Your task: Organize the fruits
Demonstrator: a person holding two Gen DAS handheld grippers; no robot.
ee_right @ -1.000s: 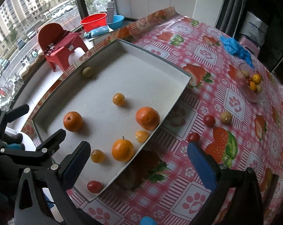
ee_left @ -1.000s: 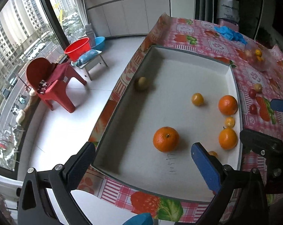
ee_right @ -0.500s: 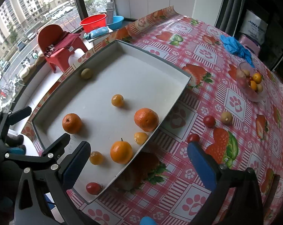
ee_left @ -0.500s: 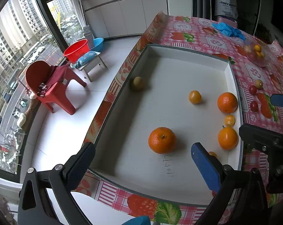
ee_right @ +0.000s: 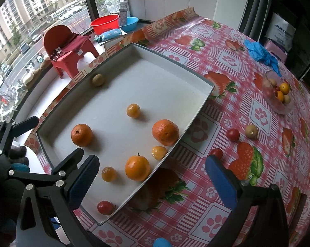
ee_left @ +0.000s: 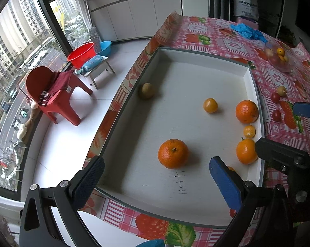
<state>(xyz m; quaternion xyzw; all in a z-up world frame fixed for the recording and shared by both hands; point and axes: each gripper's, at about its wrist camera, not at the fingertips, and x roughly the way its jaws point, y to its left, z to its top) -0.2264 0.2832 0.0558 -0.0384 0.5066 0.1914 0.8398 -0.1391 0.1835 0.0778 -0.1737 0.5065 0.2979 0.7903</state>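
Fruit lies scattered in the white tray (ee_left: 118,123): three oranges, the nearest (ee_left: 173,153) ahead of the left gripper (ee_left: 155,177), several small yellow-orange fruits (ee_left: 210,105), a brown one (ee_left: 147,90) against the far-left wall and a cherry tomato (ee_right: 104,207) in the near corner. Outside the tray, on the cloth (ee_right: 227,61), sit two more tomatoes (ee_right: 233,134) and a small tan fruit (ee_right: 251,131), with a clear bowl (ee_right: 277,98) of mixed fruit beyond. Judging from this, no pick is under way yet; the step is choosing a first piece. The next move likely calls for lowering one gripper over a single fruit and closing gently so it does not roll. Both the left gripper and the right gripper (ee_right: 153,177) hang above with fingers spread wide, holding and touching nothing.
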